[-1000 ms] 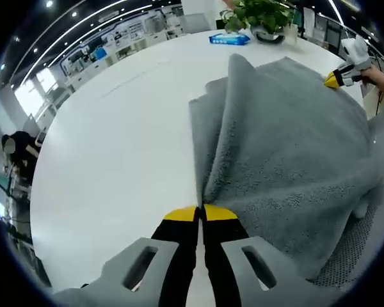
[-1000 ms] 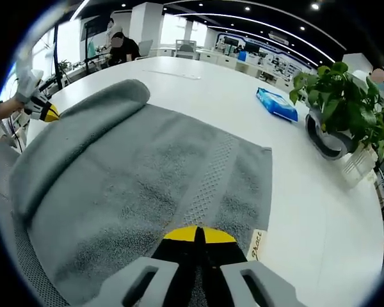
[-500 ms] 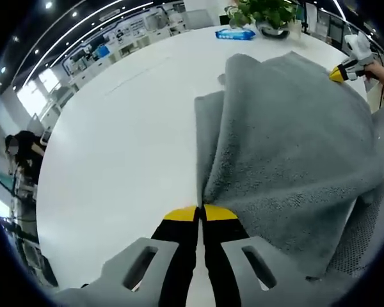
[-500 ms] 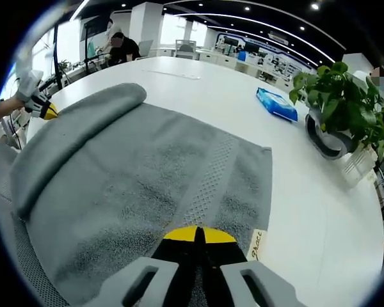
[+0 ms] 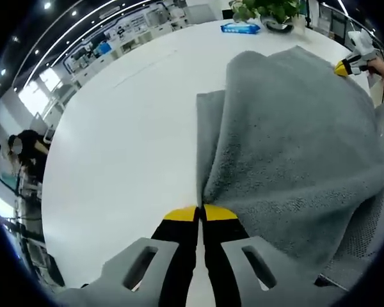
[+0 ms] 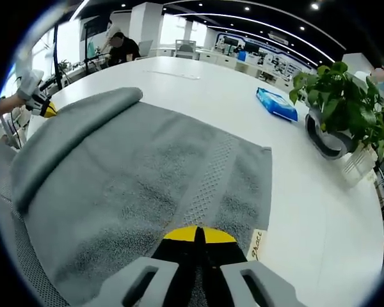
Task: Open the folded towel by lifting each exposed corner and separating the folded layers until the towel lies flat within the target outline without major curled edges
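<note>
Your left gripper (image 5: 200,213) has its fingers pressed together on the edge of the grey towel (image 5: 288,141), the yellow tips meeting with cloth pinched between them. From that grip the towel rises and drapes away to the right of the left gripper view in a thick upper layer, with a narrower under-layer showing along its left margin. The white bench (image 5: 121,134) lies bare to the left of the cloth.

Your right gripper (image 6: 198,234) is likewise clamped on the towel (image 6: 147,173), its fingers closed on the hem just beside a small white label (image 6: 256,244). In the right gripper view the towel spreads across the bench (image 6: 307,192), a woven band running from the grip toward the far edge; the far right corner lies flat, while the left side stands up in a rolled fold. Your left gripper appears at that fold's far end.

On the bench beyond the towel sit a blue packet (image 6: 276,103) and a potted plant (image 6: 336,105), both well apart from the cloth. A person (image 6: 120,46) sits in the background.
</note>
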Tool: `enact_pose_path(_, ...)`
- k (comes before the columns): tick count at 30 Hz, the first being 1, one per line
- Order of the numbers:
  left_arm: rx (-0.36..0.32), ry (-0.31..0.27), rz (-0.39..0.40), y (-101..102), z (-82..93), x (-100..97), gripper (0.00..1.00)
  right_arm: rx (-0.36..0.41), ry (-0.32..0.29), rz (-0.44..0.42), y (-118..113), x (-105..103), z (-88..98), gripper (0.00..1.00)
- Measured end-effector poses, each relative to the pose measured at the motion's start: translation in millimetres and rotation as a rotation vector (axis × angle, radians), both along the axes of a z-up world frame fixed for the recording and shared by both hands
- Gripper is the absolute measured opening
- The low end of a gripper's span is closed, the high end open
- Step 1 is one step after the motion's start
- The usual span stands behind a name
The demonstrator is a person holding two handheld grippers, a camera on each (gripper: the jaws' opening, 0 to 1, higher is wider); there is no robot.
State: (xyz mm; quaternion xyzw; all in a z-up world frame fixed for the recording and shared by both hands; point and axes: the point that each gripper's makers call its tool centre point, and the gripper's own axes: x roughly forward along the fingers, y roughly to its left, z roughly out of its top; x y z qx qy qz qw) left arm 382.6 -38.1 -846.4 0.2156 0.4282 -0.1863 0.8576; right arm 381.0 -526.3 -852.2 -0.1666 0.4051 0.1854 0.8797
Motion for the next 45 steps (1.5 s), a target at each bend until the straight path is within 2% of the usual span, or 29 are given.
enact_pose_path(11,0.023,0.005,0.010,16,-0.1,0.6,0.01,0.002,0.001,-0.004,0,0,-0.1,0.00)
enact_pose_path(22,0.055,0.006,0.032,40,0.8,2.6,0.01,-0.014,0.001,0.004,0,0,0.3,0.00)
enact_pose_path(28,0.107,0.005,0.014,49,0.9,2.9,0.01,-0.027,-0.002,0.018,1,0,0.2,0.00)
enact_pose_path(32,0.093,0.005,0.036,55,0.9,4.1,0.01,-0.041,-0.003,0.031,0,1,0.1,0.00)
enact_pose_path(39,0.107,-0.002,0.065,69,1.0,4.3,0.01,-0.100,-0.005,0.049,-4,3,0.0,0.00)
enact_pose_path(45,0.112,-0.005,0.083,72,3.6,0.6,0.01,-0.135,-0.011,0.021,-19,5,0.3,0.00)
